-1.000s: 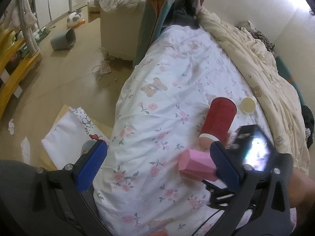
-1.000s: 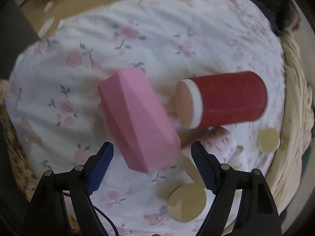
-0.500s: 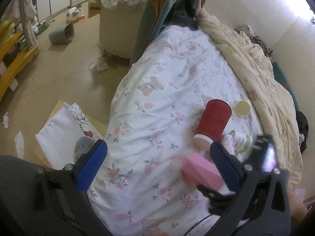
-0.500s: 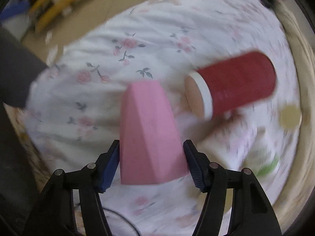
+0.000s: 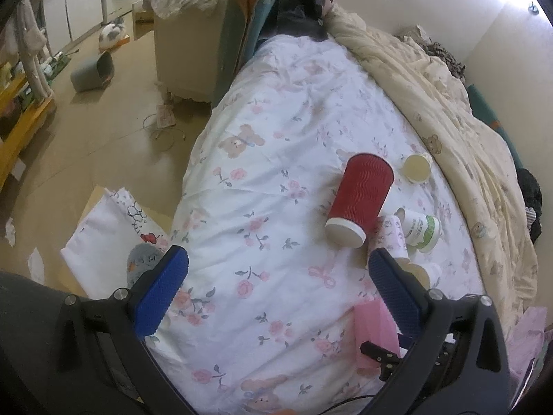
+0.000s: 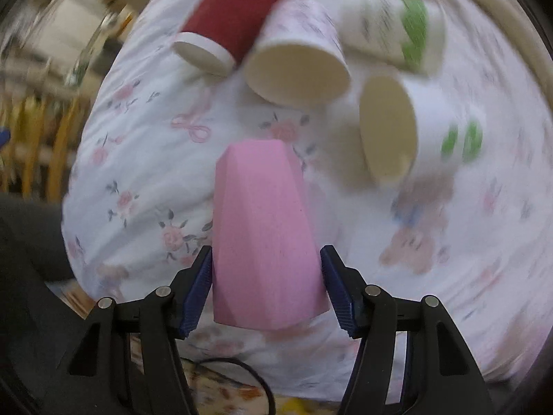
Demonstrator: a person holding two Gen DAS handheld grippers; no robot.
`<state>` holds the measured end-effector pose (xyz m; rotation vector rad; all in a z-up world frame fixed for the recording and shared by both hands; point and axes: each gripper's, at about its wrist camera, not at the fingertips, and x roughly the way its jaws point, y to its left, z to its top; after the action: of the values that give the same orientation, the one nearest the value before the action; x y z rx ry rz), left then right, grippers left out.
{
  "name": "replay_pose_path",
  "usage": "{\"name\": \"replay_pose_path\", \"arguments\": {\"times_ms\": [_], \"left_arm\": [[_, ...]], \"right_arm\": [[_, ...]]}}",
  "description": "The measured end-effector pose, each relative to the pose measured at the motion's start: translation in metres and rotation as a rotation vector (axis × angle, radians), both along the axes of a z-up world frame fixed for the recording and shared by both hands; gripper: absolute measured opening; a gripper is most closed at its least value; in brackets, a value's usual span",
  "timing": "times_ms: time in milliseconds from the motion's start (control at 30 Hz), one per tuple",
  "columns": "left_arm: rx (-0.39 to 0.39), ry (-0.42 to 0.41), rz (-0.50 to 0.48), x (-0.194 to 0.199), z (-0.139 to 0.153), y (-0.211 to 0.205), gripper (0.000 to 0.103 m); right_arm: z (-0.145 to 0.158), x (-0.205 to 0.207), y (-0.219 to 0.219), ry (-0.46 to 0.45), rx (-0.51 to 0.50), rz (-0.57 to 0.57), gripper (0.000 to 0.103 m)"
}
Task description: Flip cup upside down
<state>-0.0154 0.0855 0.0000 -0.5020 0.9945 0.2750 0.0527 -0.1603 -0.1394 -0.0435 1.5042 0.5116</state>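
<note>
A pink faceted cup (image 6: 264, 238) is held between the fingers of my right gripper (image 6: 265, 290), which is shut on it; its narrow end points away from the camera. The same pink cup shows in the left wrist view (image 5: 375, 332), low on the right, partly behind the left gripper's finger. My left gripper (image 5: 276, 290) is open and empty above the floral bed sheet (image 5: 276, 173). The right wrist view is blurred by motion.
A red ribbed cup (image 5: 361, 200) (image 6: 238, 17) lies on its side on the bed. Next to it lie a floral paper cup (image 6: 297, 58) and white cups with green print (image 6: 414, 121) (image 5: 420, 228). A cream duvet (image 5: 449, 103) lies along the right. The bed's left edge drops to the floor.
My right gripper has closed on the pink cup and swung it round, so the other cups now sit at the top of its view. The left gripper pulled back slightly.
</note>
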Motion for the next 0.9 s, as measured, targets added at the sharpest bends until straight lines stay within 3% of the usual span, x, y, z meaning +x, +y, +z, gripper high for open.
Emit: {"name": "replay_pose_path", "arguments": {"times_ms": [233, 300, 333, 467, 633, 733, 900], "left_arm": [[0.02, 0.024, -0.049, 0.005, -0.007, -0.013, 0.103], [0.029, 0.026, -0.058, 0.006, -0.008, -0.016, 0.103], [0.03, 0.029, -0.063, 0.006, -0.009, -0.017, 0.103], [0.023, 0.056, -0.089, 0.008, -0.017, -0.023, 0.103], [0.03, 0.077, -0.131, 0.01, -0.023, -0.035, 0.103], [0.035, 0.084, -0.145, 0.011, -0.025, -0.04, 0.103], [0.015, 0.092, -0.177, 0.012, -0.032, -0.047, 0.103]], "right_arm": [[-0.001, -0.01, -0.016, 0.014, 0.04, -0.029, 0.066], [0.009, -0.007, -0.025, 0.002, 0.04, 0.002, 0.088], [0.013, -0.006, -0.016, -0.013, 0.045, 0.018, 0.091], [0.04, -0.012, -0.014, -0.103, 0.041, 0.062, 0.091], [0.068, -0.018, -0.028, -0.223, 0.068, 0.037, 0.091], [0.087, -0.028, -0.038, -0.373, 0.043, 0.045, 0.091], [0.091, -0.025, -0.052, -0.415, 0.066, -0.042, 0.091]]}}
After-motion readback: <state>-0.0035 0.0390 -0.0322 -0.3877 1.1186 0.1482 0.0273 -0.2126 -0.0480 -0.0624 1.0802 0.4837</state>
